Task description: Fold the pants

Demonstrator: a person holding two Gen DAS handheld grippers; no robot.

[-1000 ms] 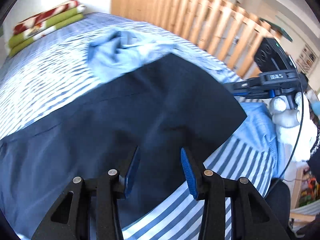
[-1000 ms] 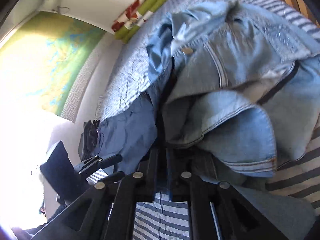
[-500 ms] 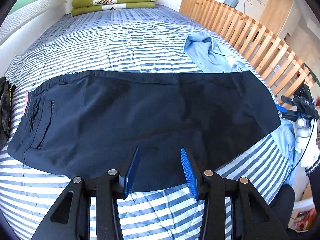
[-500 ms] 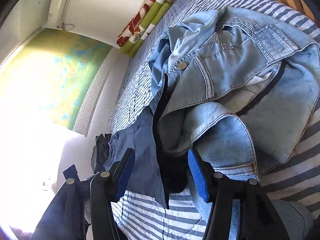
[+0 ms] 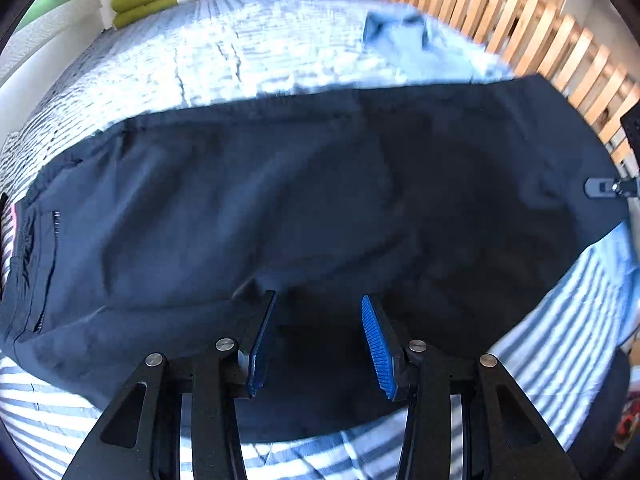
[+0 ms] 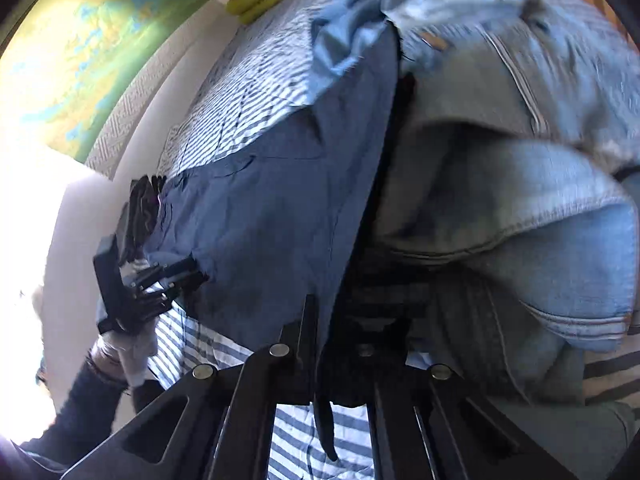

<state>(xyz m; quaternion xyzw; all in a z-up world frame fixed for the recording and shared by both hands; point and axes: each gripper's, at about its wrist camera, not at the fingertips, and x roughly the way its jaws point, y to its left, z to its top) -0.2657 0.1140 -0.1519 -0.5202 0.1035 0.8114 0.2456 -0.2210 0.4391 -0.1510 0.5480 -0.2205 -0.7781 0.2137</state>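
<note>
Dark navy fabric pants (image 5: 304, 208) are lying spread across the middle of the left wrist view, on a blue-and-white striped bed cover (image 5: 208, 52), their zipped pocket end sitting at the left edge. The left gripper (image 5: 318, 336) is hovering over the near edge of the pants at bottom centre, its blue-padded jaws standing partly apart with nothing pinched between them. In the right wrist view, the right gripper (image 6: 340, 344) has just been closing and is clamping the hem end of the pants at bottom centre. A crumpled light-blue denim jacket (image 6: 520, 168) is filling the right of that view, beside the pants.
</note>
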